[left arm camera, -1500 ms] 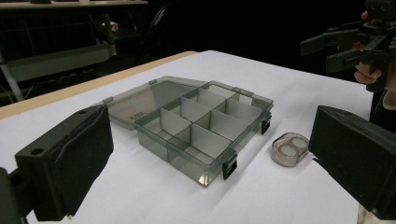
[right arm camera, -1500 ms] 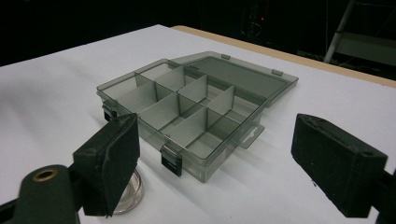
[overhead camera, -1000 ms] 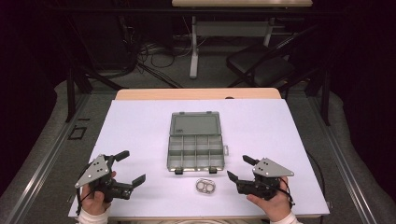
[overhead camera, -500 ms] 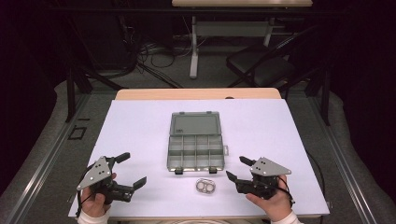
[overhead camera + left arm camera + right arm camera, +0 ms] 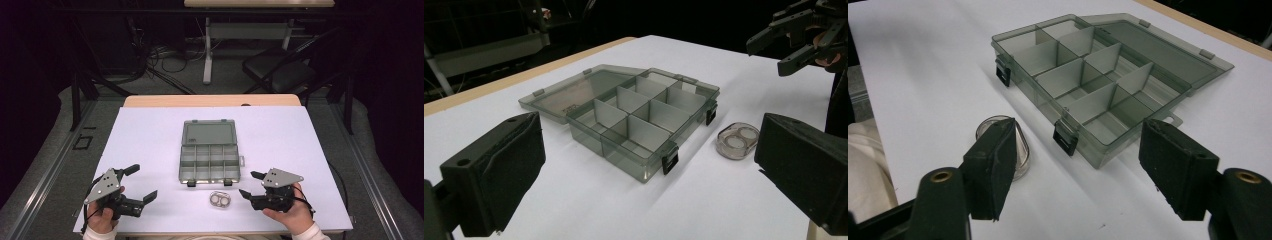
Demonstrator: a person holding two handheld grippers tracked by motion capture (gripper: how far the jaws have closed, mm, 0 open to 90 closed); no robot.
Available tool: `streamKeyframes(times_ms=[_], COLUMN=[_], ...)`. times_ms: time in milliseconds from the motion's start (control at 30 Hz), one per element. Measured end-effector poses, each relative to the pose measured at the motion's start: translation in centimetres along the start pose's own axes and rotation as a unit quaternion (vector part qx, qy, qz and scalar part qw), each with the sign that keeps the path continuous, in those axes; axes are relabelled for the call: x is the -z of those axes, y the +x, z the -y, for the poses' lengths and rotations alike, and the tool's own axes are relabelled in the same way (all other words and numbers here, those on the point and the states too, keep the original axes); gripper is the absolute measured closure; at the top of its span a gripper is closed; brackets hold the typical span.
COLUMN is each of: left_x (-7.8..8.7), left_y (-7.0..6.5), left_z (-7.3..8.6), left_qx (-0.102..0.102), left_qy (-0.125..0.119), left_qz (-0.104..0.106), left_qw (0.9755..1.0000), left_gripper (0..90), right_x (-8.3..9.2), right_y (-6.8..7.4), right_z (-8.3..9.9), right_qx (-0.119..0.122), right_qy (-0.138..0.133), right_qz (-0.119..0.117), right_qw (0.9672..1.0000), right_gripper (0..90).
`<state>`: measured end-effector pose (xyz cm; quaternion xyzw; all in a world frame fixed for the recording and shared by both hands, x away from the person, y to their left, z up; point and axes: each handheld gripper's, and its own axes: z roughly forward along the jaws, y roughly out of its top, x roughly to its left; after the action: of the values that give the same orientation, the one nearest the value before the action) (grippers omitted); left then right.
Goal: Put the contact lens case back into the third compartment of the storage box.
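The smoky compartment box (image 5: pixel 210 155) lies open mid-worktop (image 5: pixel 150 135), a small round clear case (image 5: pixel 220 199) just before it. My right gripper (image 5: pixel 248 184) and left gripper (image 5: pixel 142 182) flank them, jaws wide, empty. Probably I'm approaching; next, close squarely on the case.
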<state>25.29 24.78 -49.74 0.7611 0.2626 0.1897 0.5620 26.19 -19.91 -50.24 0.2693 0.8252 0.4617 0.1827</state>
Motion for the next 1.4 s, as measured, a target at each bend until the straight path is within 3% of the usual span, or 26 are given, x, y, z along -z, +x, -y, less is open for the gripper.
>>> streamKeyframes(times_ms=[700,1033,1400], left_x=[-0.5,-0.5,-0.5], left_y=[0.0,0.0,0.0], left_z=[0.0,0.0,0.0], left_qx=[0.001,0.001,0.000], left_qy=[0.007,0.009,0.010], left_qz=[0.006,0.006,0.006], left_qw=[1.0000,0.9999,0.9999], left_gripper=[0.2,0.2,0.2], right_x=[-2.9,-4.3,-4.5], right_y=[0.9,1.3,1.4], right_z=[-2.8,-3.5,-3.6], right_qx=[0.039,0.048,0.048], right_qy=[0.038,0.036,0.045], right_qz=[-0.070,-0.078,-0.082], right_qw=[0.9961,0.9951,0.9944], right_gripper=[36.1,37.3,37.2])
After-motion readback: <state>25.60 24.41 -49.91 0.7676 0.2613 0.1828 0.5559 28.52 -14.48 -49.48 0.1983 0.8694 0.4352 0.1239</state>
